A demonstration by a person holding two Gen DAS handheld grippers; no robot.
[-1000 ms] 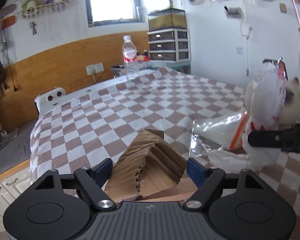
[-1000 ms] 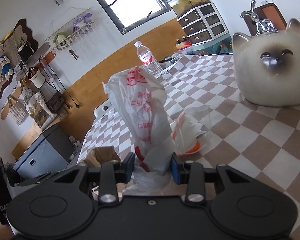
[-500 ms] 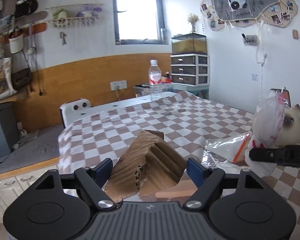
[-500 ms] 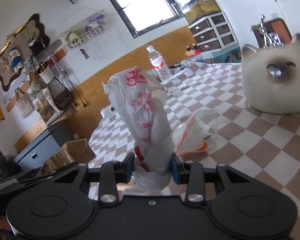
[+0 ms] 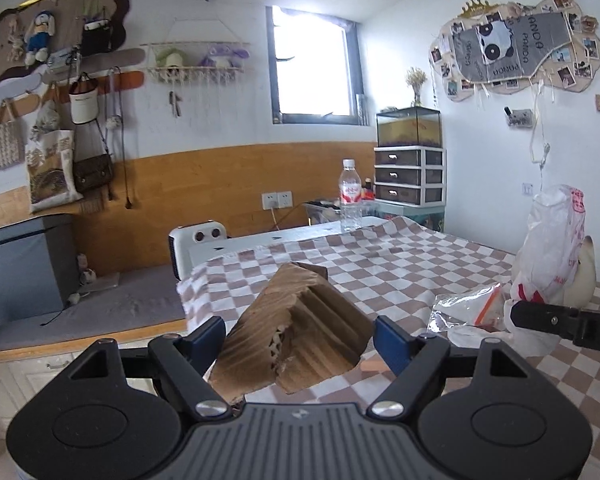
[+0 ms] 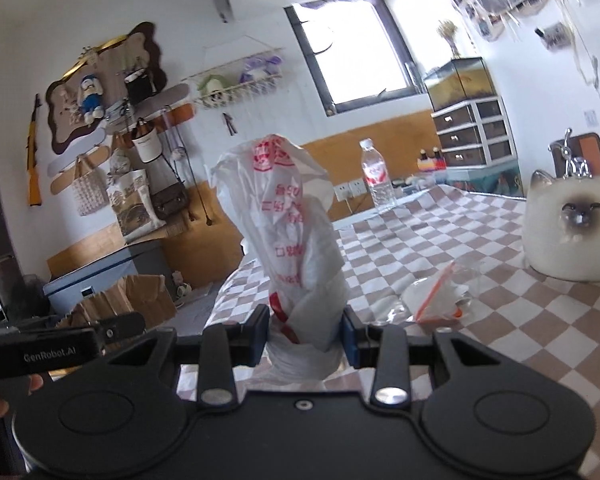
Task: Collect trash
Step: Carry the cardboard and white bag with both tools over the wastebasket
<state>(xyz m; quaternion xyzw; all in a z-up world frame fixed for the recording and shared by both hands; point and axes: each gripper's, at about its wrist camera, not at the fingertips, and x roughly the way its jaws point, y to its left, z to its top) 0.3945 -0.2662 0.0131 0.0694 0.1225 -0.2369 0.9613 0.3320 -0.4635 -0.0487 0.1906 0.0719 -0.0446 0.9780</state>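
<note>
Leftmost, crumpled cardboard box [image 5: 296, 332] clamped in left gripper [image 5: 299, 338], fingers wide, over near edge of checkered tablecloth [image 5: 384, 272]. Then clear zip bag [image 5: 466, 310] lying on cloth. Rightmost, white plastic bag [image 6: 296, 248] pinched upright in right gripper [image 6: 305, 334], fingers narrow, beside cat figurine [image 6: 572, 228].

Both views have swung leftward across the room. Left wrist view: the wall of hanging bags [image 5: 52, 152] and the grey storage box [image 5: 24, 264] are now in frame; the water bottle [image 5: 351, 196] sits right of centre rather than left of it. The horizon has levelled out from its earlier tilt. Right wrist view: the cat figurine [image 6: 572, 236] has slid to the far right edge and looks smaller. The left gripper [image 6: 112, 330] with its cardboard piece [image 6: 132, 300] now shows at lower left.
</note>
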